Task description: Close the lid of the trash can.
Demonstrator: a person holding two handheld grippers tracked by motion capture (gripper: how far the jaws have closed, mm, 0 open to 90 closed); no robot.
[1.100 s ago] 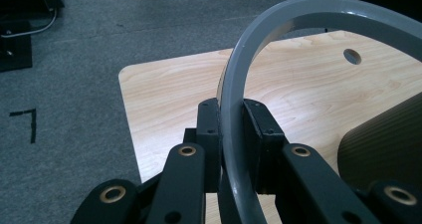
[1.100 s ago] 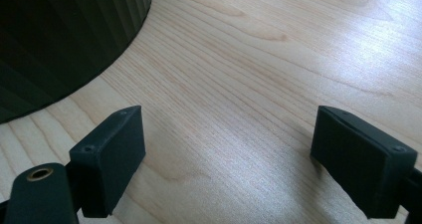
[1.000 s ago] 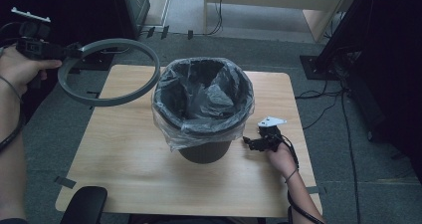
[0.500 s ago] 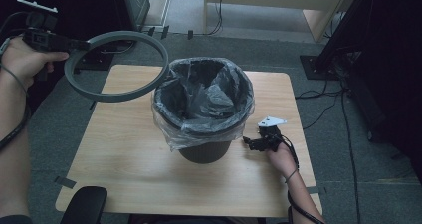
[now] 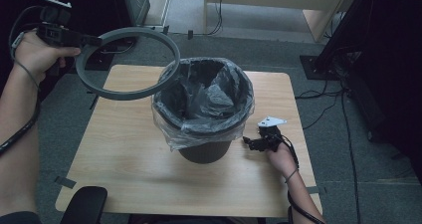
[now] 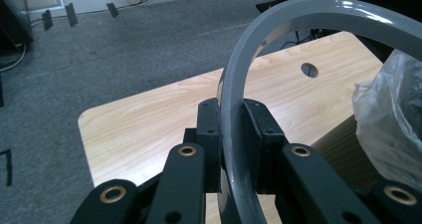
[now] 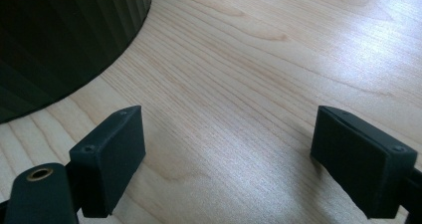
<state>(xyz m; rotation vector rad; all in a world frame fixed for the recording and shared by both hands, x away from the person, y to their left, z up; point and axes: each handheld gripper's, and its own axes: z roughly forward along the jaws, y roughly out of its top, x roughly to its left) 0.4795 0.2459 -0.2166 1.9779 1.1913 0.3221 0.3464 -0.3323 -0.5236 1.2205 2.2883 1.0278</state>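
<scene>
Grey ring held tilted, overlapping bagged bin.

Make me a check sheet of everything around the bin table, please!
Surface: wooden table, bare, with a round hole.
Job's things: grey ring held in the air, overlapping the bin's left rim; black bin lined with a clear bag.
Clutter: nothing seen.
Grippers: left gripper clamped on the ring; right gripper open, low over the table by the bin.
Cables: one trails from each gripper; more lie on the floor.
Surroundings: grey carpet, chair back.
</scene>
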